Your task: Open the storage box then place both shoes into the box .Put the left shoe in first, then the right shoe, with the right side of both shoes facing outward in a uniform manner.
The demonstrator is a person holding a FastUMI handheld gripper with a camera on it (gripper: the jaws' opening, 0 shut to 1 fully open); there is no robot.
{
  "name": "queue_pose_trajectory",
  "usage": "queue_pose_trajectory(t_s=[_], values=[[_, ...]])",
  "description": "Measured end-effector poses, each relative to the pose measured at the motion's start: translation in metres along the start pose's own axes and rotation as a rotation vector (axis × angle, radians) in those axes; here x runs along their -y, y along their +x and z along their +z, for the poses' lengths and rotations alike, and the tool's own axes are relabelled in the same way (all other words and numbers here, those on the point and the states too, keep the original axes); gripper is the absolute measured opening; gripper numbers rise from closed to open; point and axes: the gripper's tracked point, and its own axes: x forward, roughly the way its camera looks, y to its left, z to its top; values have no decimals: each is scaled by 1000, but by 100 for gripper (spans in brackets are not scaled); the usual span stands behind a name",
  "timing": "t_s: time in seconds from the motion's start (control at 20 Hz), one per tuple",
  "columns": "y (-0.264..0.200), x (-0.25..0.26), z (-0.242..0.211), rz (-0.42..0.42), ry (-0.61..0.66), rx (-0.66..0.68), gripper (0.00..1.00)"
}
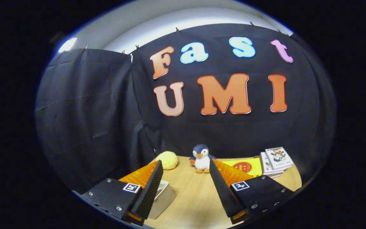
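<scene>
The gripper [186, 173] fingers are standing spread over the worktop [195, 197], pinching nothing, a white box [162, 197] lying at 9 o'clock and a toy penguin [201, 158] sitting at 12 o'clock beyond them.

Lighting: dim booth; bright lamp [67, 45] at upper left, blown out to white glare. Pale ceiling band [183, 24] lit evenly. Table [195, 197] moderately lit, soft shadows under gripper [186, 167], fingers spread apart. Focus: sharp centrally. Distortion: strong fisheye curving; blue fringing along rim.
</scene>
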Motion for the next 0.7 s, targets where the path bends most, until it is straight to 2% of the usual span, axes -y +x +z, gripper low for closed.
queue_pose_trajectory(t_s=[0.15, 0.7], values=[[-18, 24, 25, -55, -31, 94, 91], [-70, 46, 82, -93, -54, 261, 94]])
